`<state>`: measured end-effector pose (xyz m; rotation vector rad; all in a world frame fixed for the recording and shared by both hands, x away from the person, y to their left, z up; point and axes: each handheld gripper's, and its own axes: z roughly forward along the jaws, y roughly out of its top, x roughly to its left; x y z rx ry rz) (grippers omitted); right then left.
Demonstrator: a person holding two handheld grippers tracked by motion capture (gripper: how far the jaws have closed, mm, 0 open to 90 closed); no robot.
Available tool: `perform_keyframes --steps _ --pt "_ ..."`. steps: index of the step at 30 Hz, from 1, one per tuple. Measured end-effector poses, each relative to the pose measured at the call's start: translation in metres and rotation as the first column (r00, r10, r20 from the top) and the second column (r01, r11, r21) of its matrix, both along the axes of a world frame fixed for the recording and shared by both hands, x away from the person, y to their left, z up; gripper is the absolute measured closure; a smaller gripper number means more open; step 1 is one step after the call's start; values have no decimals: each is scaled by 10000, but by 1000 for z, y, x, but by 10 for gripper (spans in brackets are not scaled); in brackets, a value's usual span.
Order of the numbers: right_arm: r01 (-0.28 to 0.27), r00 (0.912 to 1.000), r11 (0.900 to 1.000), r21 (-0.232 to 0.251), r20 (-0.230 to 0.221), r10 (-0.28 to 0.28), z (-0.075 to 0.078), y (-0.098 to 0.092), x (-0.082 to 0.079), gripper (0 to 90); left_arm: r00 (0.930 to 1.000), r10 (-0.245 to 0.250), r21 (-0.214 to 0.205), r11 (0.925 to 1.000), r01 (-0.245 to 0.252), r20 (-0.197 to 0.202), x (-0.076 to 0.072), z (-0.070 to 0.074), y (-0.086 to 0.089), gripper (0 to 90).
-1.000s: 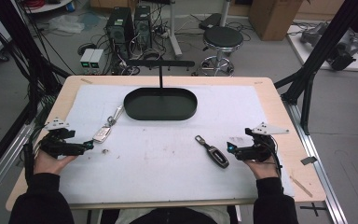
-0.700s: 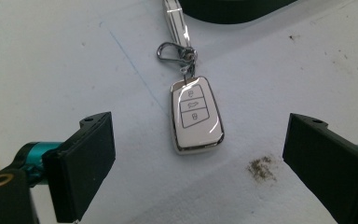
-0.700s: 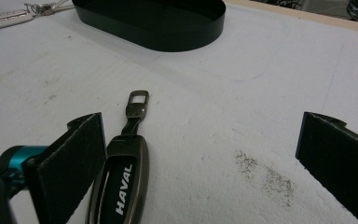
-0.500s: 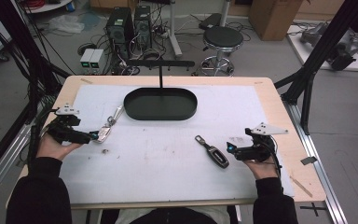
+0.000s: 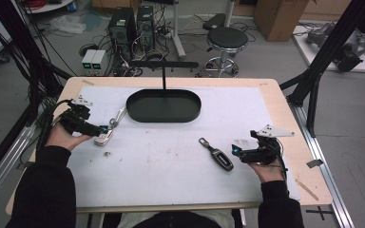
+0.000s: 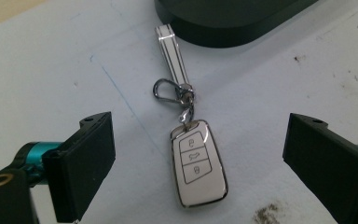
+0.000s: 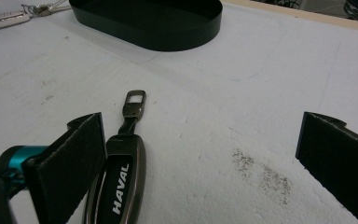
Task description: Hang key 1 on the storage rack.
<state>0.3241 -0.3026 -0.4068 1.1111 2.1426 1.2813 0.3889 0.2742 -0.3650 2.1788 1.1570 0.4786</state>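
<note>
A white key fob (image 5: pixel 103 137) lies on the left of the white mat, its strap (image 5: pixel 119 115) stretched toward the black oval tray (image 5: pixel 164 117). My left gripper (image 5: pixel 100 129) is open right at it. In the left gripper view the fob (image 6: pixel 197 163) lies between and just beyond the wide-apart jaws, untouched. A dark HAVAL key fob (image 5: pixel 217 154) lies right of centre. My right gripper (image 5: pixel 235 151) is open just to its right. In the right gripper view that fob (image 7: pixel 116 186) lies beside the left jaw.
The tray has an upright post with a crossbar (image 5: pixel 164 64) behind it. The mat (image 5: pixel 171 166) covers most of the wooden table (image 5: pixel 285 104). Small dirt specks (image 5: pixel 107 153) lie near the white fob. Cables trail from both grippers.
My left gripper has moved forward and to the right, up to the white key fob. The right gripper and both fobs have stayed in place.
</note>
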Motion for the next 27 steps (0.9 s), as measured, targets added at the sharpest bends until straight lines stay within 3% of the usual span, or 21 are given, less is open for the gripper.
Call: perform_keyframes --steps 7,12,20,27 --pt "-1 10000 10000 -2 9 1 0 0 0 9 9992 -22 435 9990 40 -391 21 2 -12 96" --pt "26 10000 10000 -33 -1 -26 -1 -1 0 9 9992 -52 350 9994 66 -388 32 4 -16 96" --pt "141 9999 9999 -48 -3 -141 -1 -1 -1 9 9959 83 521 9986 -37 -896 56 -5 -21 96" --pt "109 9999 9998 -163 -30 -110 -3 2 1 9 9898 328 280 9992 -292 -1386 82 -12 -16 100"
